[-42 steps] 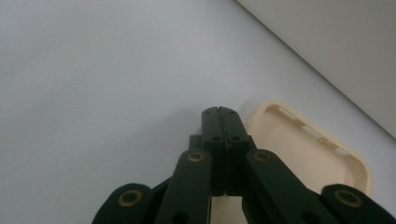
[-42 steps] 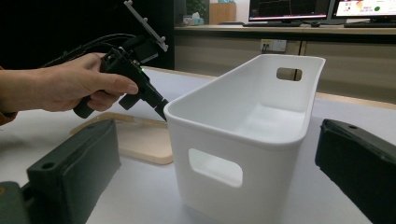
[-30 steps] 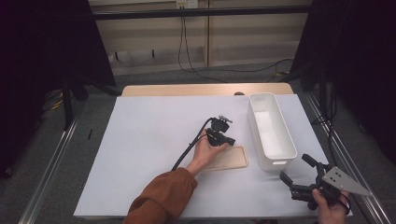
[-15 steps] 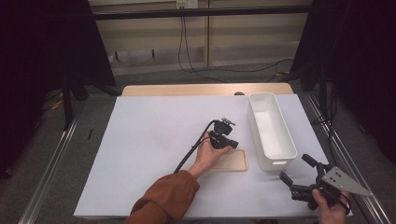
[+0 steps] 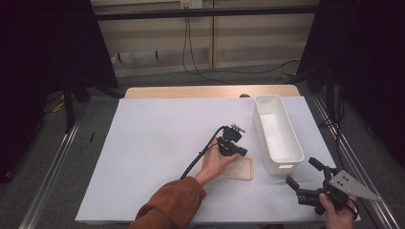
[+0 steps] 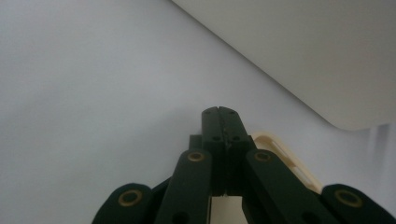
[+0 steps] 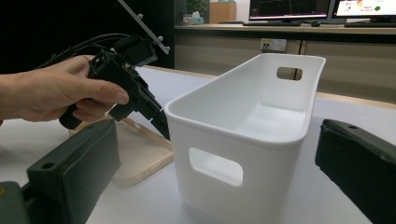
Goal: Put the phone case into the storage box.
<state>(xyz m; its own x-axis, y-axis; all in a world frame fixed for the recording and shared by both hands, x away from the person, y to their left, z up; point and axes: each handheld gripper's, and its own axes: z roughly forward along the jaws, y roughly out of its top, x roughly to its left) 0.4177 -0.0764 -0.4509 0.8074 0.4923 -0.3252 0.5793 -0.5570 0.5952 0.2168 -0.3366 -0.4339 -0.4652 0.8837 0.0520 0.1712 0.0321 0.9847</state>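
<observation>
A hand in a rust-brown sleeve holds my left gripper (image 5: 243, 153) low over the white table sheet, beside a flat beige board (image 5: 239, 170). Its jaws are pressed together with nothing visible between them, the tip (image 6: 218, 112) just past the board's rounded edge (image 6: 275, 144). In the right gripper view the left gripper (image 7: 161, 128) slants down toward the board (image 7: 140, 156), close to the white bin's wall. My right gripper (image 5: 302, 172) is held off the table's near right corner, jaws wide apart and empty, facing the bin (image 7: 243, 140).
The long white bin (image 5: 278, 134) with handle cut-outs stands empty at the right of the sheet (image 5: 157, 143). A wooden table edge (image 5: 210, 91) shows at the back, and cables run along the floor behind. The left gripper's cable (image 5: 200, 157) trails over the sheet.
The left hand and its gripper have drifted slightly toward the near edge and the beige board. The right gripper has stayed put.
</observation>
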